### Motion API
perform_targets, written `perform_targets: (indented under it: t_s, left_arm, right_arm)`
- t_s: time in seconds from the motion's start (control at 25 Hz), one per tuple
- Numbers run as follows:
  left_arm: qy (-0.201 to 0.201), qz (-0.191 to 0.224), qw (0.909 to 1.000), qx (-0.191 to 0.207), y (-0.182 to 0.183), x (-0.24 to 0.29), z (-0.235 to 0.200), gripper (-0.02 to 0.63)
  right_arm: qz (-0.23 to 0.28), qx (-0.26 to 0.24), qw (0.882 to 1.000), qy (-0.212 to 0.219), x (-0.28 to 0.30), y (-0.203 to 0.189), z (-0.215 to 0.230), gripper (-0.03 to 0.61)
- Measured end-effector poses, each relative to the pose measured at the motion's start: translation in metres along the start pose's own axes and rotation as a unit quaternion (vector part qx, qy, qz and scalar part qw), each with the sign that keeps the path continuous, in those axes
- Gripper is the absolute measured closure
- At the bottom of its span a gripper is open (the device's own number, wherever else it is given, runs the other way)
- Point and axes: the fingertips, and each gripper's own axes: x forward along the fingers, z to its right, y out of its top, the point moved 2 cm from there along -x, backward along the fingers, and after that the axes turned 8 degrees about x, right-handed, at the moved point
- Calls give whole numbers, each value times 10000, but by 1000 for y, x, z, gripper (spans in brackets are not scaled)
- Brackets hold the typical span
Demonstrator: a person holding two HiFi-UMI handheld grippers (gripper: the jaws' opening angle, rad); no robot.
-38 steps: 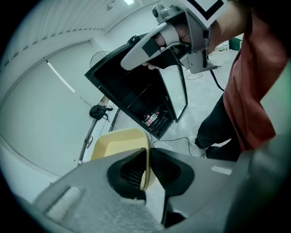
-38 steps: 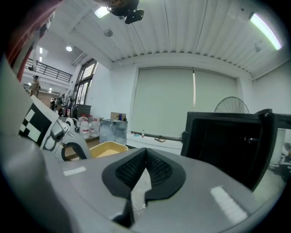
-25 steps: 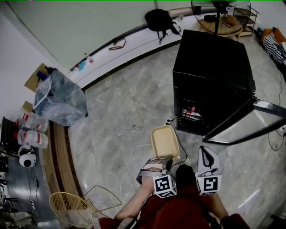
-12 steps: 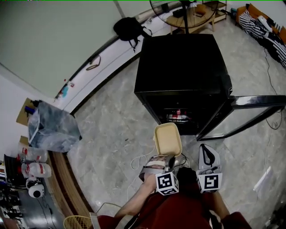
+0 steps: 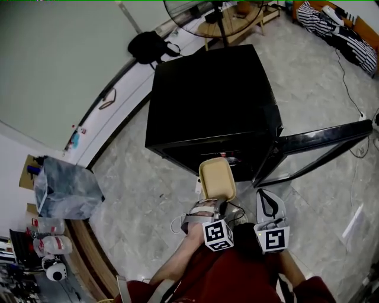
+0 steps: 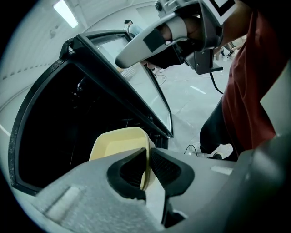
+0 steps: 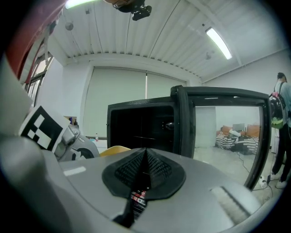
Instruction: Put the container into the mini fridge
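A cream, shallow container (image 5: 217,179) hangs just before the dark opening of the black mini fridge (image 5: 213,100), whose glass door (image 5: 320,142) swings out to the right. My left gripper (image 5: 212,205) is shut on the container's near rim. In the left gripper view the pads pinch that rim (image 6: 146,166) edge-on, with the container (image 6: 119,144) in front of the dark fridge interior (image 6: 63,123). My right gripper (image 5: 268,195) floats beside it on the right, shut and empty. In the right gripper view its pads (image 7: 145,157) meet, facing the fridge (image 7: 141,127).
Behind the fridge stand a fan (image 5: 213,12) and a black bag (image 5: 148,44). A clear plastic bag (image 5: 68,189) sits at the left by the wall. Cables (image 5: 240,208) lie on the floor under the container. A person (image 7: 282,132) stands beyond the door.
Both grippers and the container have come closer to the fridge. The container now overlaps the fridge's front edge, where it earlier hung short of it over the floor.
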Motion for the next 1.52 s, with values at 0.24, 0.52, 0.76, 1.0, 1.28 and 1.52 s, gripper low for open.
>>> perform_targets:
  t_s: [0.24, 0.52, 0.76, 1.0, 1.28, 1.52]
  left_arm:
    - [-170, 136, 9995, 231, -4, 38, -17, 574]
    - [-292, 283, 9982, 451, -22, 89, -47, 574]
    - [-261, 301, 9958, 827, -30, 132, -73, 574]
    - [-343, 275, 9953, 865, -42, 162, -89, 572]
    - [-157, 339, 9960, 815, -45, 194, -120, 571]
    - [-64, 352, 9968, 715, -43, 211, -144, 563]
  right_arm:
    - [-195, -138, 9994, -246, 4, -6, 11, 578]
    - [-121, -24, 9976, -686, 20, -6, 12, 578]
    - [-220, -174, 9952, -941, 26, -12, 19, 577]
    - [-259, -231, 9930, -1128, 30, -11, 17, 578]
    - [-287, -237, 9910, -1284, 31, -16, 19, 578]
    - [-280, -180, 9882, -1494, 25, -15, 22, 578]
